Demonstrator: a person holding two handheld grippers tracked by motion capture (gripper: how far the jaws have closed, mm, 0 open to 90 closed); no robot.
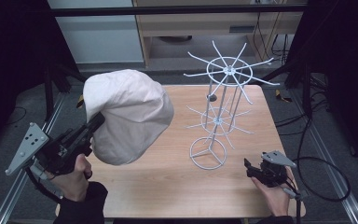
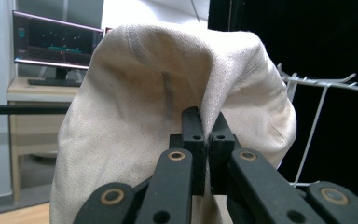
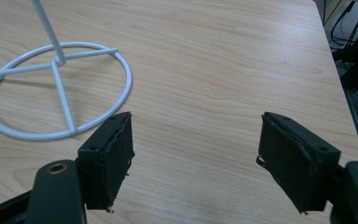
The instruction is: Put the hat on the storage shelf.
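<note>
The desk (image 1: pixel 168 186) is a light wooden board and it stands on a grey floor between dark curtains. Behind it there is a pale cabinet, and in the left gripper view a monitor (image 2: pixel 56 42) shines on a low shelf.

The left hand-held gripper (image 1: pixel 97 122) is lifted above the left part of the desk. Its jaws are pressed together on a fold of a cream cloth hat (image 1: pixel 128 114), so the hat hangs from them in the air and does not touch the wood. In the left gripper view the fabric rises like a dome above and around the two black jaw tips.

The right hand-held gripper (image 1: pixel 248 166) stays low near the right front corner of the desk. Its jaws are spread wide and nothing is between them; below them is only bare wood.

A white wire rack (image 1: pixel 219 98) stands upright on the desk, between the two grippers. The hat is just beside its upper spokes, to their left, and I cannot tell if it touches them. The round base of the rack lies near the right hand-held gripper.
</note>
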